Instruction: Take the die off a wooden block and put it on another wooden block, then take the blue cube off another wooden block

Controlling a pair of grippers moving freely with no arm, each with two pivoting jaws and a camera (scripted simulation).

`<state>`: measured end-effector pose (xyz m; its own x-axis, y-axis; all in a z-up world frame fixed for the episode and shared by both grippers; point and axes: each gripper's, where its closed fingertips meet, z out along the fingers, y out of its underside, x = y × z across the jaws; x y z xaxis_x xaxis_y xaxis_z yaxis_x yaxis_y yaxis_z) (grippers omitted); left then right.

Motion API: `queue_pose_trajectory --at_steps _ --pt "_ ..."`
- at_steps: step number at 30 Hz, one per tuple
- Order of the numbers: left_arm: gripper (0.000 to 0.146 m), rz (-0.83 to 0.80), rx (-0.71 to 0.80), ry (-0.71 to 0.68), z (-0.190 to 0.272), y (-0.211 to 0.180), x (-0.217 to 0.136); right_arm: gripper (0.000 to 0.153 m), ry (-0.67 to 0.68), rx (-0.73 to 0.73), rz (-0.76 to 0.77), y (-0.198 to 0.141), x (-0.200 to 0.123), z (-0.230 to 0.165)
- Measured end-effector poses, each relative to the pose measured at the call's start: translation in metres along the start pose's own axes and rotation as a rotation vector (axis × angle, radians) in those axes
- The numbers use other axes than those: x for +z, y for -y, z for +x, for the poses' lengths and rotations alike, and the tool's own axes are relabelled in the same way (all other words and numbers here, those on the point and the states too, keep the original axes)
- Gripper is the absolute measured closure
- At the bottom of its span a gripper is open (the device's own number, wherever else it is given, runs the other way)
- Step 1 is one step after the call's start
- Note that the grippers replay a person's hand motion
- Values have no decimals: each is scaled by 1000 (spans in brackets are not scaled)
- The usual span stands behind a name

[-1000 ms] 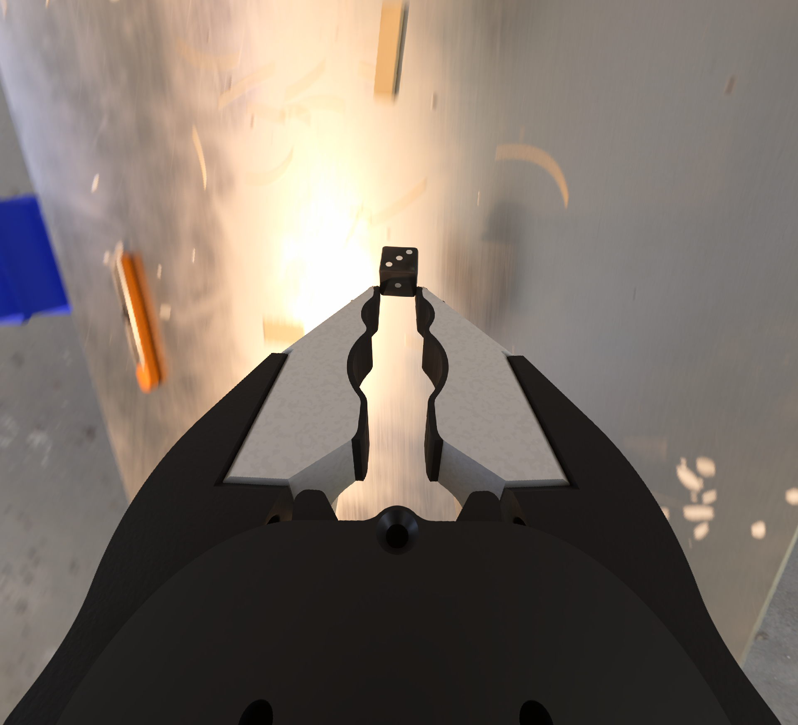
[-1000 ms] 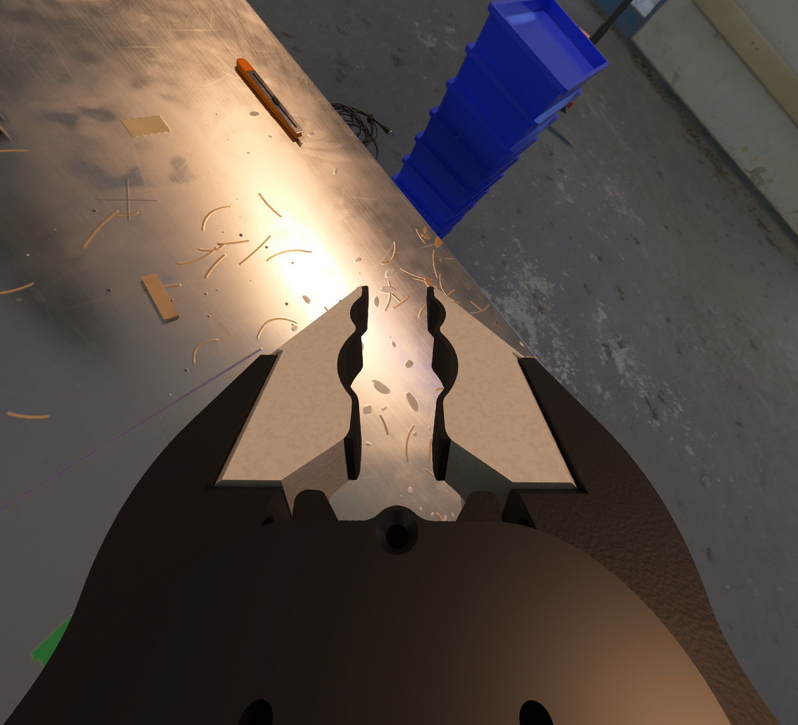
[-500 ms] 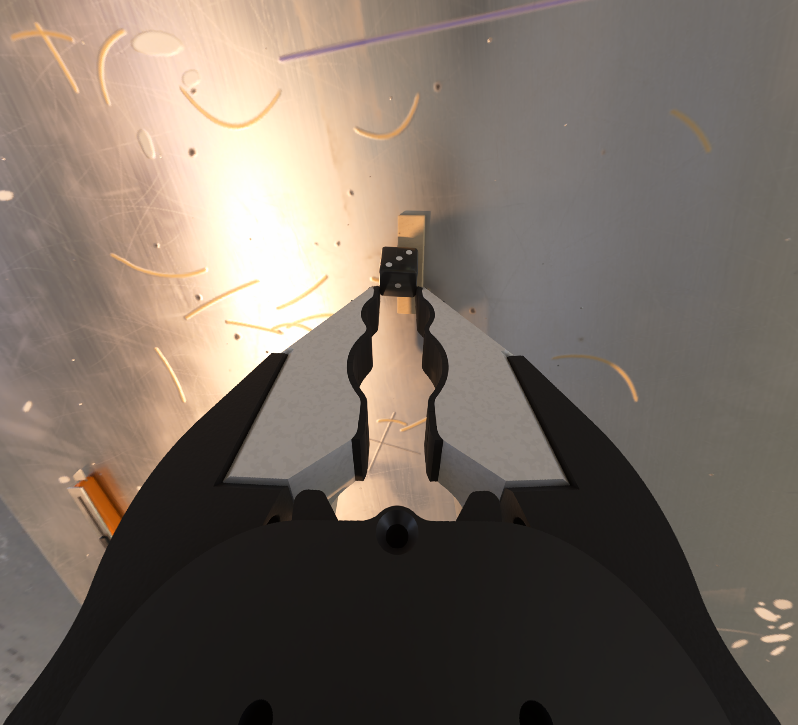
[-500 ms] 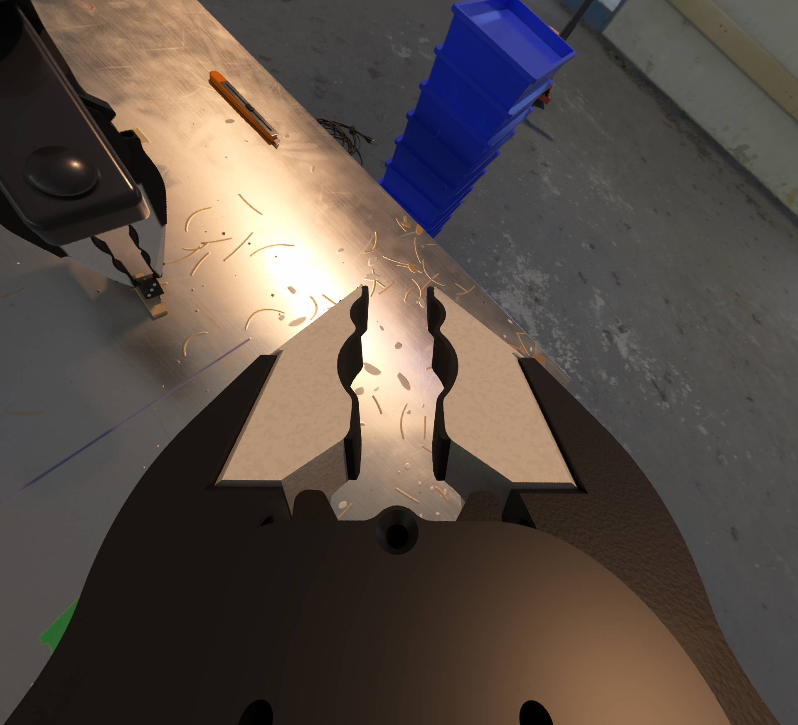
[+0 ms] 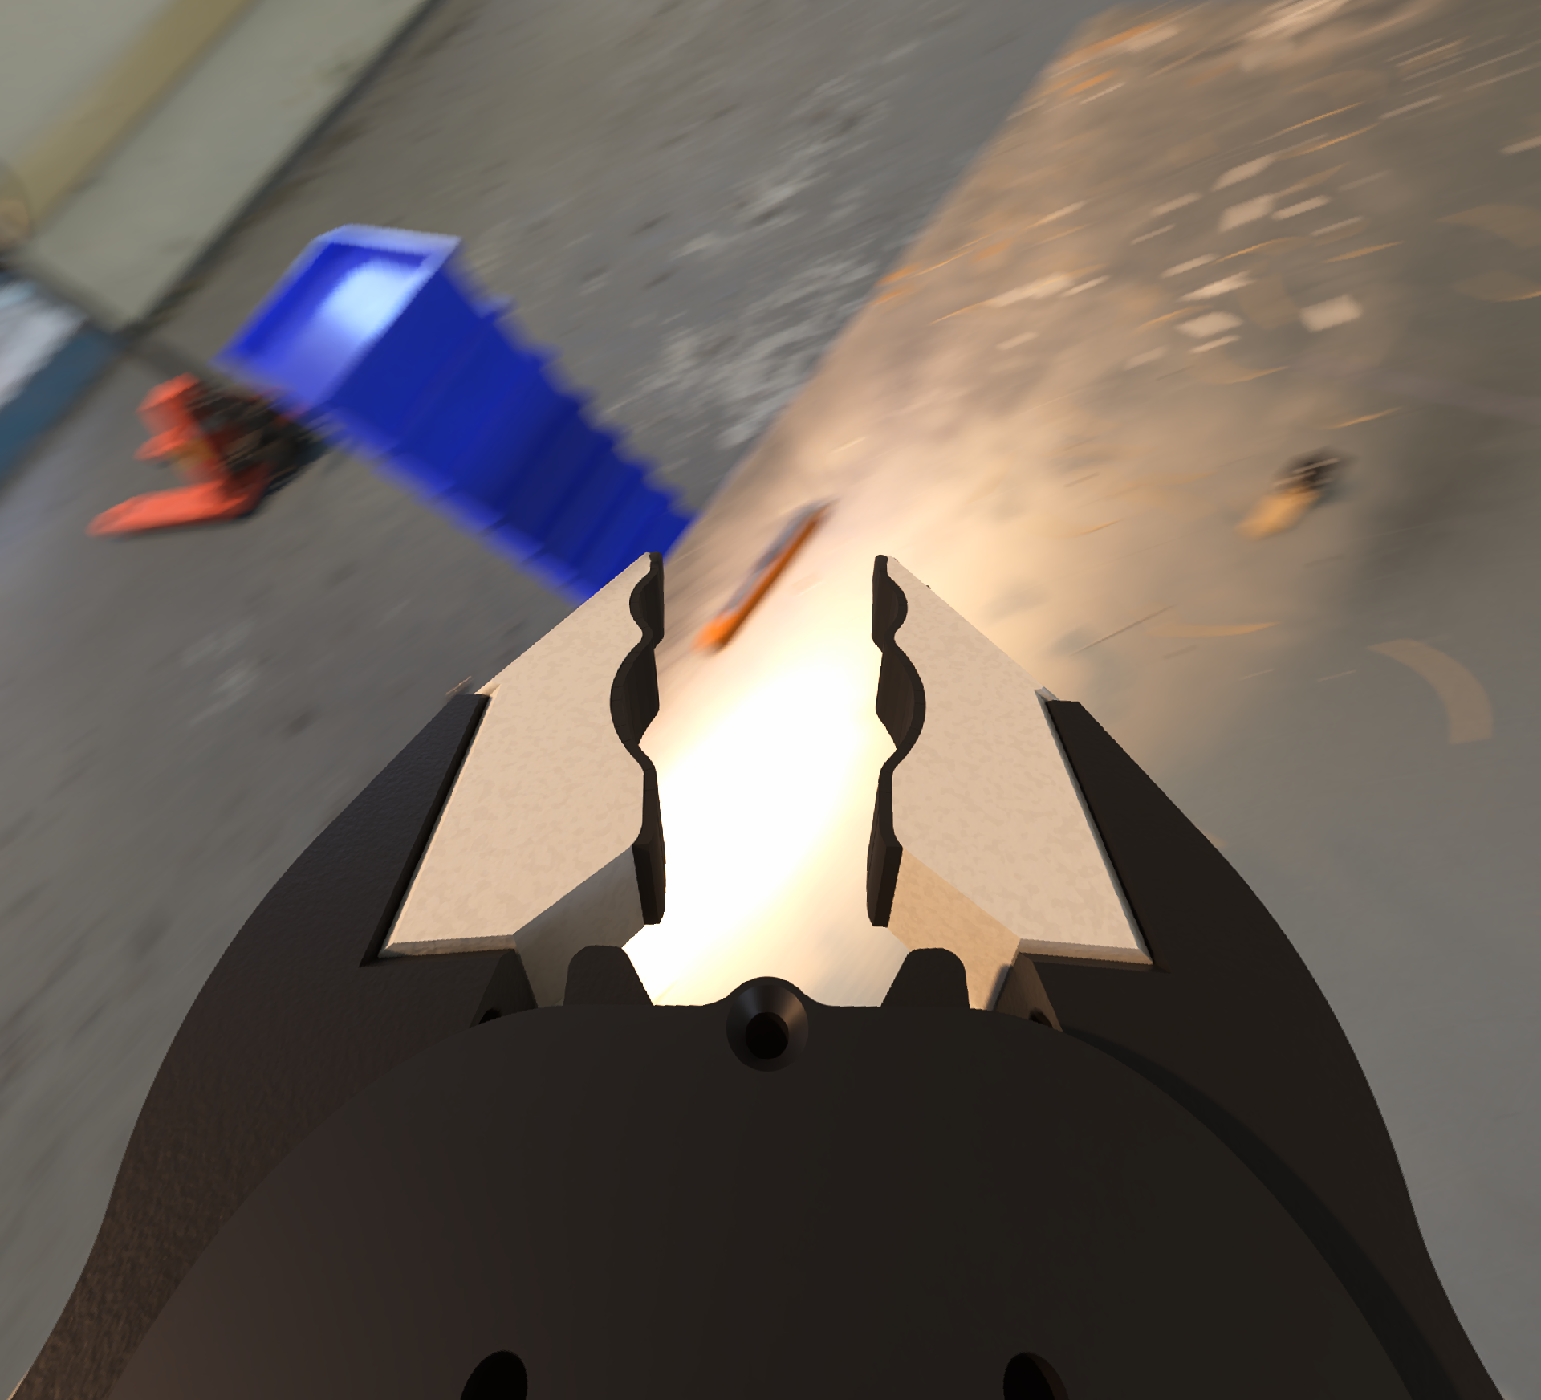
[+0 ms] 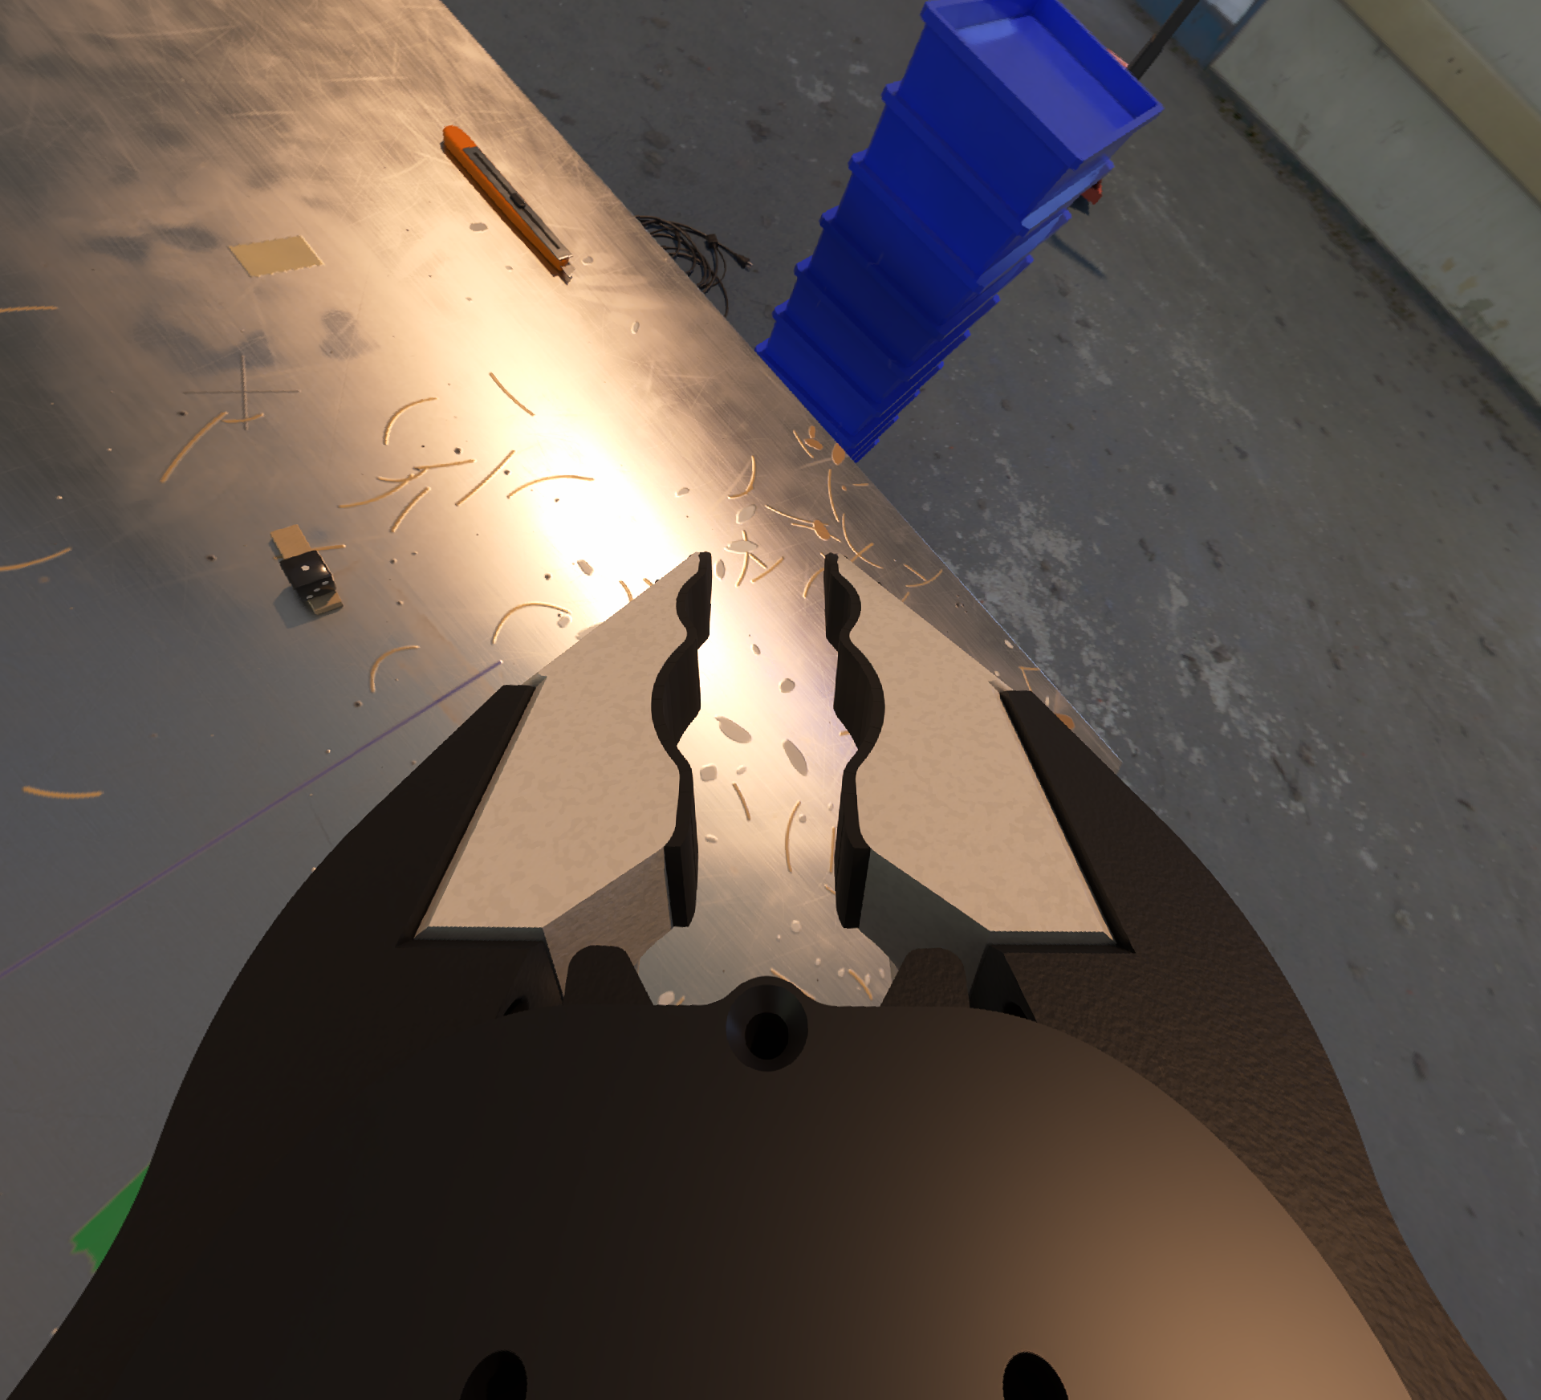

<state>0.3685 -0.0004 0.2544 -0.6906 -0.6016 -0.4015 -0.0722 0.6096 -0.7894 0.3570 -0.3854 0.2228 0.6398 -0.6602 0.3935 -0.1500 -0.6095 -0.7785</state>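
The die (image 6: 307, 573), black with pale pips, is sitting on a flat wooden block (image 6: 304, 569), up and well left of my right claw (image 6: 765, 568), which I'm holding open and empty. My left claw (image 5: 765, 568) was gripping it half a second ago; it's now hanging open, empty, blurred

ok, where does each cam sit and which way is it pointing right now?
Left wrist view: rides the left gripper, angled shallowly across the metal table toward the floor; blurred; its open fingers and black body fill the bottom.
Right wrist view: rides the right gripper, looking steeply down over the table edge; open fingers and body below; the die rests on a wooden block at left.
Shared: the orange utility knife, the stack of blue bins, the table.
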Motion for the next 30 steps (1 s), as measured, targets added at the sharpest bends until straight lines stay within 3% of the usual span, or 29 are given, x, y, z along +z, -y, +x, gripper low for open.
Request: queue_pose_trajectory --at_steps 1,3,7,10,13,18,24,30 --pt "95 -46 -6 106 -37 -19 -23 126 8 -3 -3 0 4 -1" --pt "94 -224 -66 164 -91 -69 -59 126 14 -7 -31 -1 13 -2" --pt "93 -699 -149 73 -147 -186 -100 126 20 -28 -120 -8 29 -6" --pt "91 -988 -14 -68 -157 -262 -105 126 29 -38 -145 -8 35 -10" --pt "92 -1158 113 -193 -158 -312 -98 126 32 -41 -158 -9 38 -13" --pt "93 -1273 228 -341 -154 -354 -81 126 23 -38 -195 -14 41 -13" --pt "96 -1316 245 -406 -158 -382 -75 126 26 -30 -226 -21 45 -12" --pt "107 -1218 132 -413 -153 -388 -53 126 31 -30 -243 -23 48 -12"
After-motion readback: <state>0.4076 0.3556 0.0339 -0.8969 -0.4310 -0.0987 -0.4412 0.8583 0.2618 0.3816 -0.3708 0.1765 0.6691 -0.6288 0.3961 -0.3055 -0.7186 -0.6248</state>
